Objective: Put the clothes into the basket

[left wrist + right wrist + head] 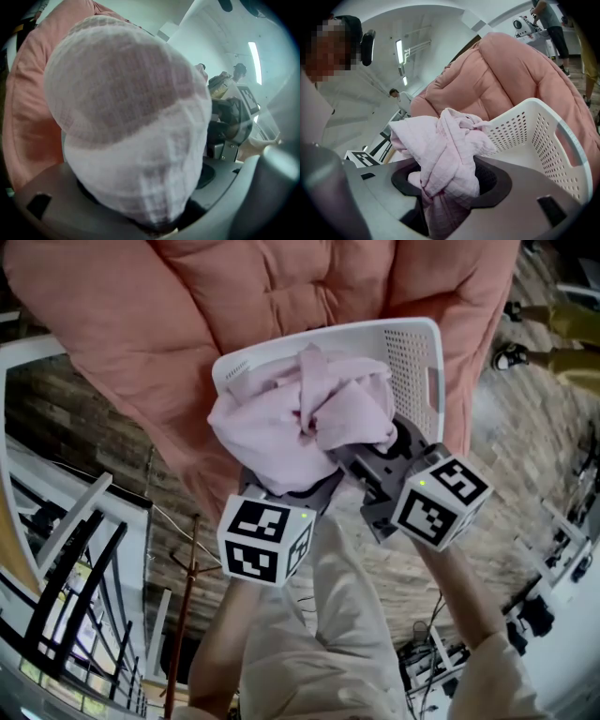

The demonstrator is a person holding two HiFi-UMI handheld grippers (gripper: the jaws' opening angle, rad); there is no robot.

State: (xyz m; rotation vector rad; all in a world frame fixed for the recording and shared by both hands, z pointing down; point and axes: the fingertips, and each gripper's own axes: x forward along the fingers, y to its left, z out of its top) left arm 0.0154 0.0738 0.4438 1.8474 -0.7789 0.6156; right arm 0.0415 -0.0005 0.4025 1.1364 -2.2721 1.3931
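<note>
A bundled pale pink cloth [300, 423] hangs just over the white perforated basket [412, 348], covering its near left part. Both grippers hold it from the near side. My left gripper [272, 482] is shut on the cloth's near left fold, and in the left gripper view the cloth [126, 117] fills the picture and hides the jaws. My right gripper [354, 454] is shut on a twisted fold at the cloth's near right. In the right gripper view that fold [447, 159] runs down between the jaws, with the basket [543, 136] open just beyond.
The basket rests on a big salmon cushion [187, 343]. White and black racks [66, 549] stand at the left, and a thin coat stand [187, 606] is below. Another person's legs [553, 334] are at the far right on the wooden floor.
</note>
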